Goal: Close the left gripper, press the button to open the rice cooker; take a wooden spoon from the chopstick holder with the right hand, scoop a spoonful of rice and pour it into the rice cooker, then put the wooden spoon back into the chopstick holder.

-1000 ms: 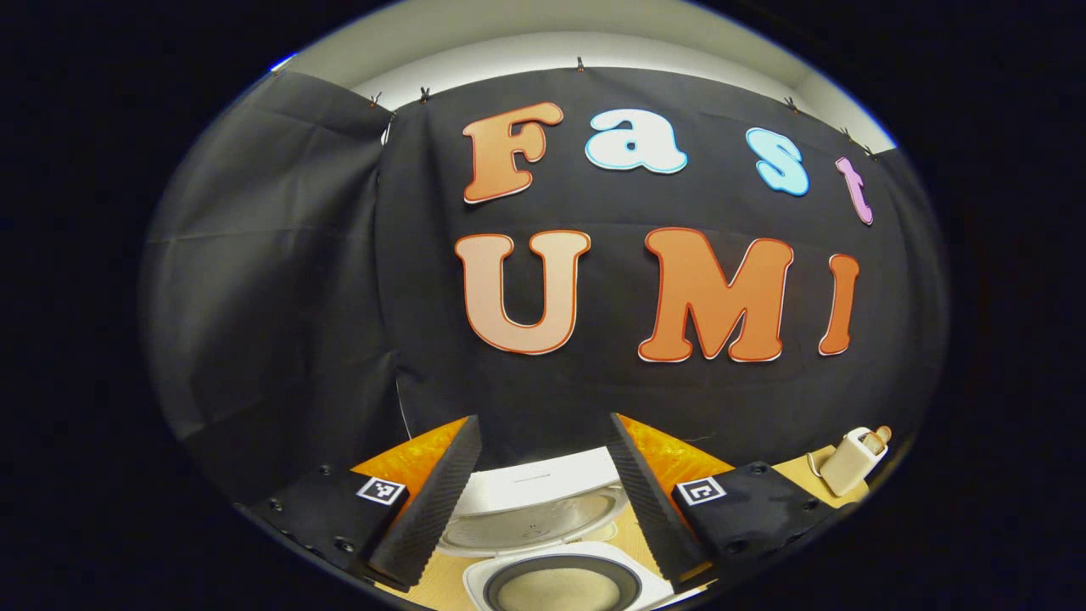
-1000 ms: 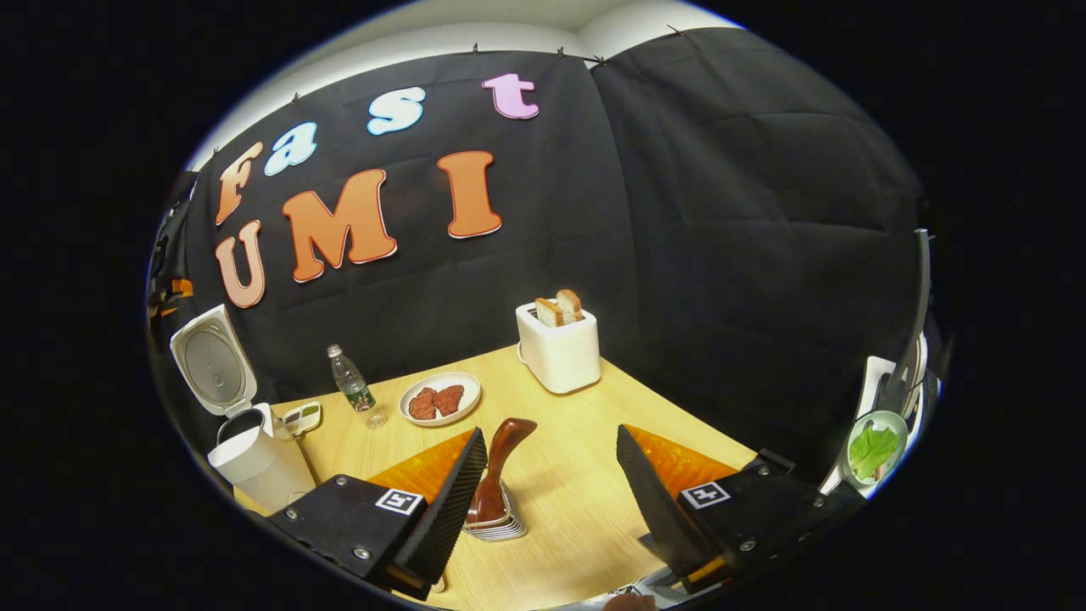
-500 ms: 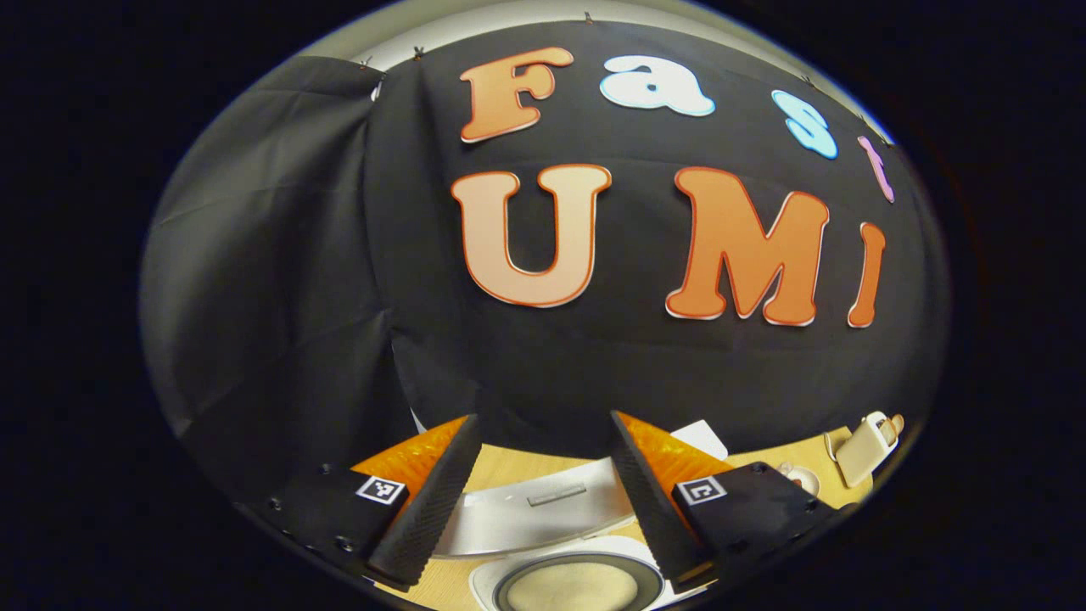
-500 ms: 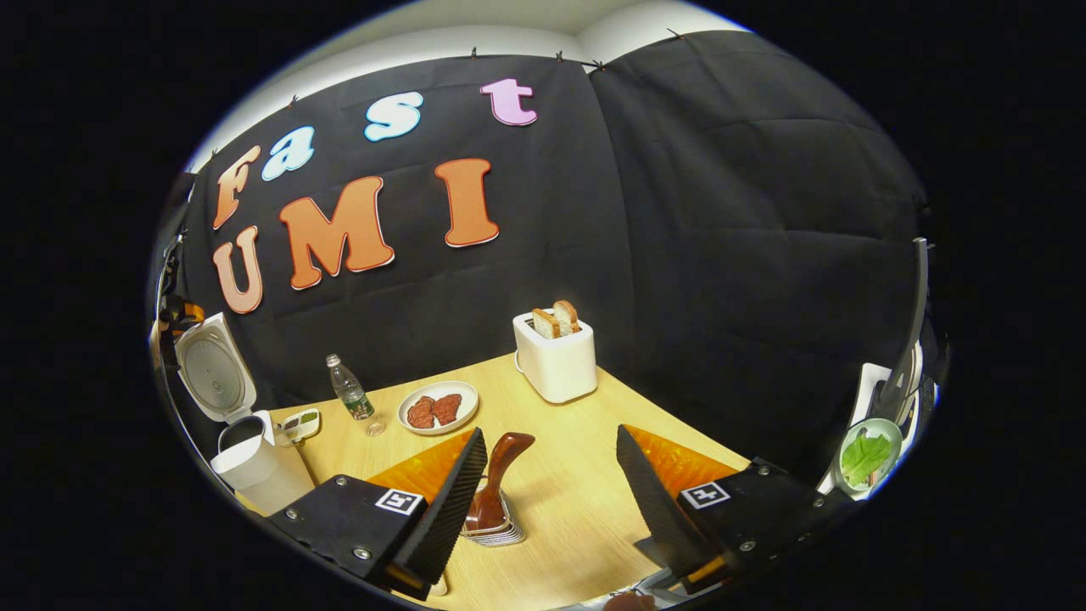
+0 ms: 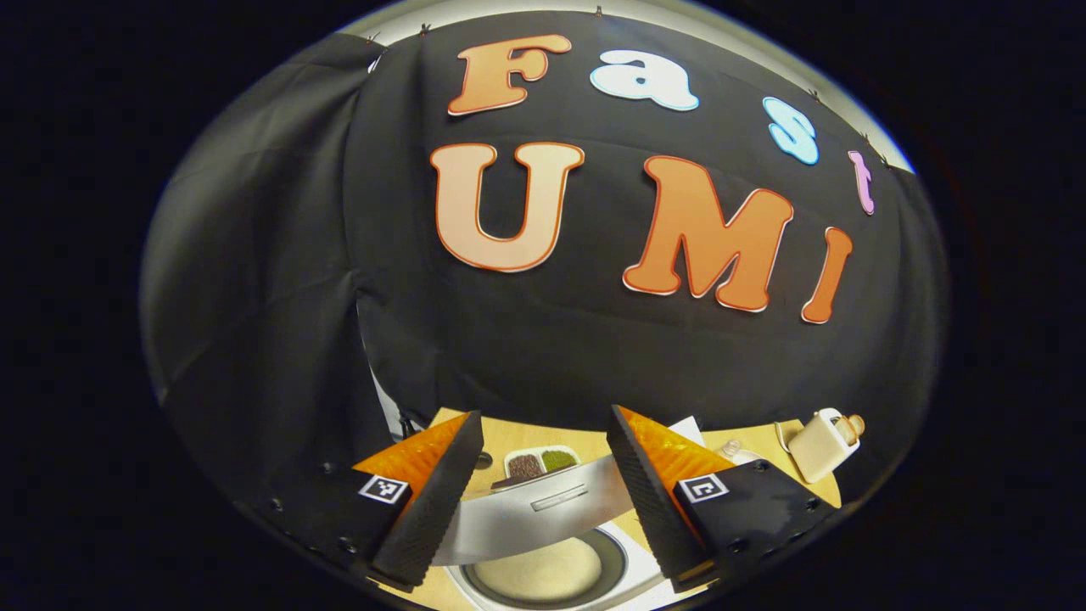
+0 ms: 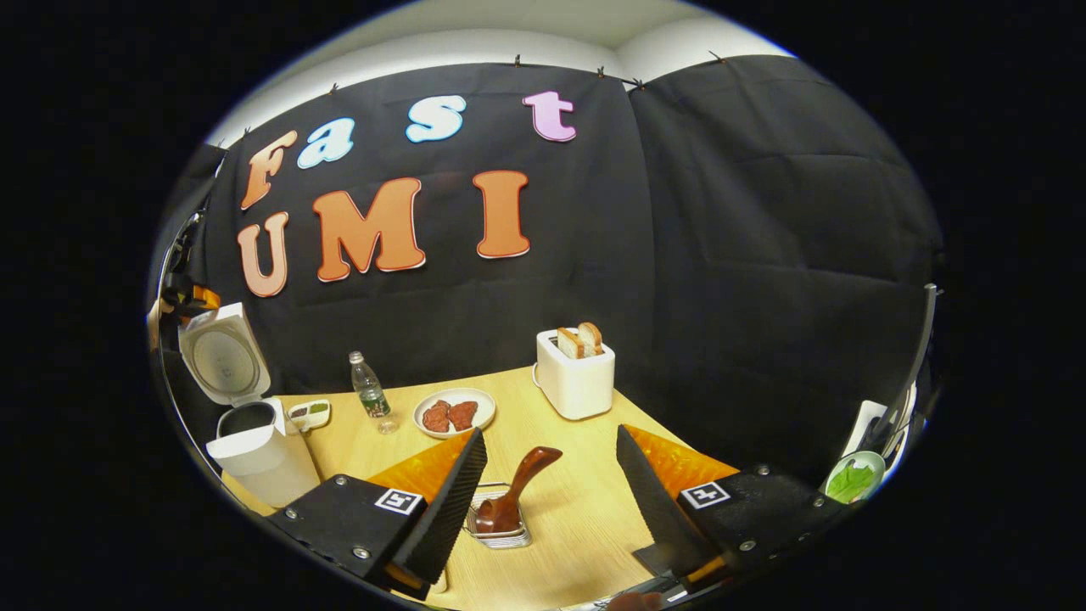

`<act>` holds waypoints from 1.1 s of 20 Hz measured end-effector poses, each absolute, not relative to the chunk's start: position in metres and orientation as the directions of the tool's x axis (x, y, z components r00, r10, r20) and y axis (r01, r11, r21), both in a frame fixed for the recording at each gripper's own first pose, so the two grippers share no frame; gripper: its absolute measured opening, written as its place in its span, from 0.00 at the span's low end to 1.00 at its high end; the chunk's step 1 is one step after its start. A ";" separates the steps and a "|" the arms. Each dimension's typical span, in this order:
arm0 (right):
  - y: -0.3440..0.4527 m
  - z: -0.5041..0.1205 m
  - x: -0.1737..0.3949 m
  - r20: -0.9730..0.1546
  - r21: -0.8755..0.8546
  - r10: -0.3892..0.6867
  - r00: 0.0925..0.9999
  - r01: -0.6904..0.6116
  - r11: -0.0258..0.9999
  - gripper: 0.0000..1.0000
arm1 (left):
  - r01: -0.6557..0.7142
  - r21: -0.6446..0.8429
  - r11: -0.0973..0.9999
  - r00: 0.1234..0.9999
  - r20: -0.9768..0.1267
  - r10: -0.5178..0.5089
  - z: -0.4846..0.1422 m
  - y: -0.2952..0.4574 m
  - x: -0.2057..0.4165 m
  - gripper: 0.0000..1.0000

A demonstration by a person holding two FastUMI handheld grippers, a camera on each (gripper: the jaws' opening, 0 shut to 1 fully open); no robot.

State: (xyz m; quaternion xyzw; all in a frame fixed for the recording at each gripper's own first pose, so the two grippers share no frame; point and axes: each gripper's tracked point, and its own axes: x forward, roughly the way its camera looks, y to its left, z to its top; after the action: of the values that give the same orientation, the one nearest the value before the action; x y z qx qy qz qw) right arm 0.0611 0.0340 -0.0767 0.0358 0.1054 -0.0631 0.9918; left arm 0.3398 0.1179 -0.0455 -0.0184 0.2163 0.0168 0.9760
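Note:
The white rice cooker (image 6: 259, 454) stands at the table's left with its lid (image 6: 222, 358) raised. Below my left gripper (image 5: 543, 416), which is open and holds nothing, I look down on the lid's edge (image 5: 543, 507) and the pot (image 5: 539, 573) with pale grains in it. A dark wooden spoon (image 6: 519, 492) leans in a wire chopstick holder (image 6: 501, 535) on the table. My right gripper (image 6: 550, 433) is open above and behind it, and the spoon stands between the fingers' lines without touching them.
A water bottle (image 6: 369, 397), a plate of meat (image 6: 454, 413) and a white toaster with bread (image 6: 577, 375) stand along the back. A small two-part dish (image 6: 310, 413) sits by the cooker. A bowl of greens (image 6: 853, 479) is at the far right.
The left gripper's view has tipped downward, so the lid now shows edge-on and the small dish has come into sight. The right gripper has drawn back; the spoon sits farther off, nearer the middle.

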 end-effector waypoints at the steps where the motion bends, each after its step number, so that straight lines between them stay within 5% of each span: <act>1: 0.037 -0.071 0.063 -0.201 0.064 -0.113 0.973 0.128 0.990 0.95 | -0.021 -0.034 0.999 0.898 -0.441 0.004 -0.053 0.109 0.328 0.99; 11: 0.100 -0.057 0.080 -0.176 0.070 0.031 0.984 -0.019 0.997 0.95 | 0.081 0.015 0.997 0.782 -0.621 -0.054 -0.199 0.077 0.202 1.00; 22: 0.110 -0.086 0.073 -0.252 0.055 0.059 0.966 -0.046 0.997 0.95 | 0.075 0.118 0.990 0.785 -0.619 0.015 -0.237 0.085 0.181 1.00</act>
State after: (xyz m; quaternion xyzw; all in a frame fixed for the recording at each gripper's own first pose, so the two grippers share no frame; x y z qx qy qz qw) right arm 0.0731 0.1101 -0.0863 0.0243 0.1277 0.0264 0.9912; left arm 0.1812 0.0846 -0.2372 0.0680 0.3274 -0.0159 0.9423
